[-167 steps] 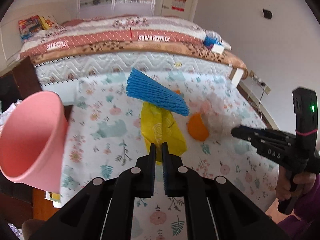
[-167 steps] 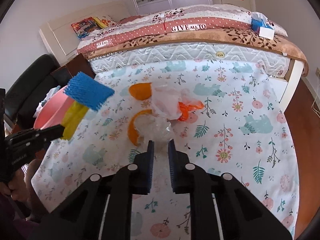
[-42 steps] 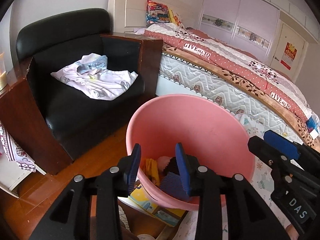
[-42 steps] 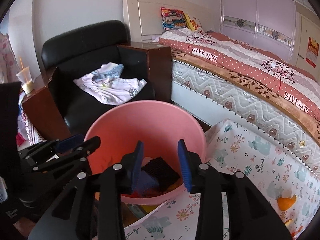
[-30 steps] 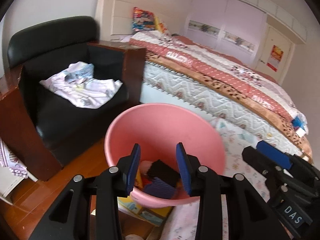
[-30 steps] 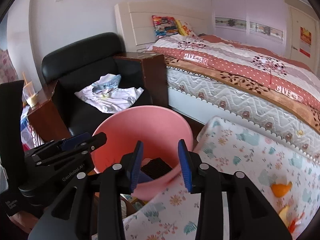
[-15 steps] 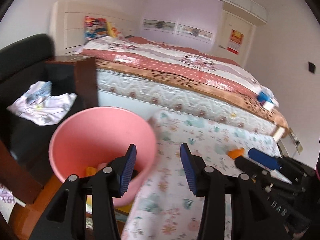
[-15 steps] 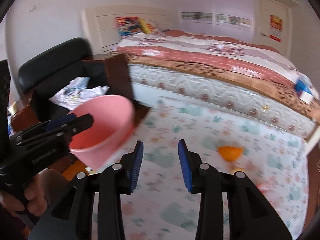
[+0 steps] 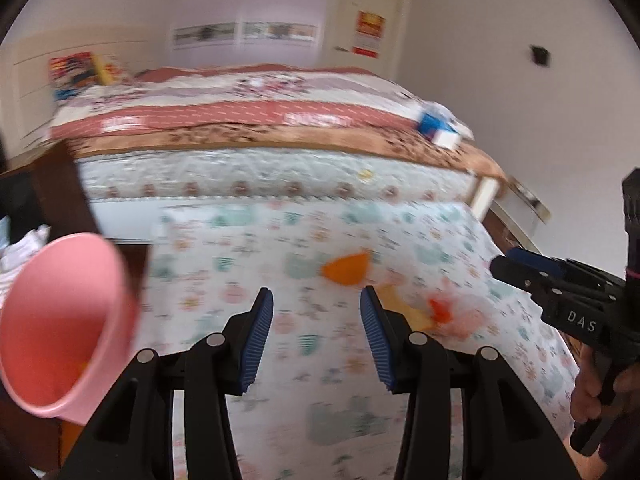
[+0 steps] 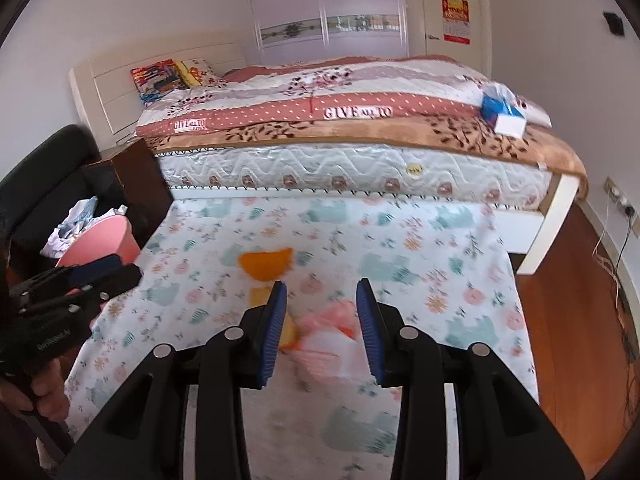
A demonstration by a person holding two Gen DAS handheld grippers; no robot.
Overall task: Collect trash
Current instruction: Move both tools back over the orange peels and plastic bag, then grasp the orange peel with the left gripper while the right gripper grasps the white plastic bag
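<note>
Both tools swung from the pink bin (image 9: 60, 320) to two orange peels (image 10: 266, 264), spread, empty

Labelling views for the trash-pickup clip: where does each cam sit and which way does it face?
Left wrist: on the left gripper, angled down across the floral cloth at the bed; pink bin at left; own open fingers, right gripper and its hand at right.
Right wrist: on the right gripper, same heading; own open fingers, left gripper and its hand at left.
Shared: bed, cloth, bin, orange peel.
</note>
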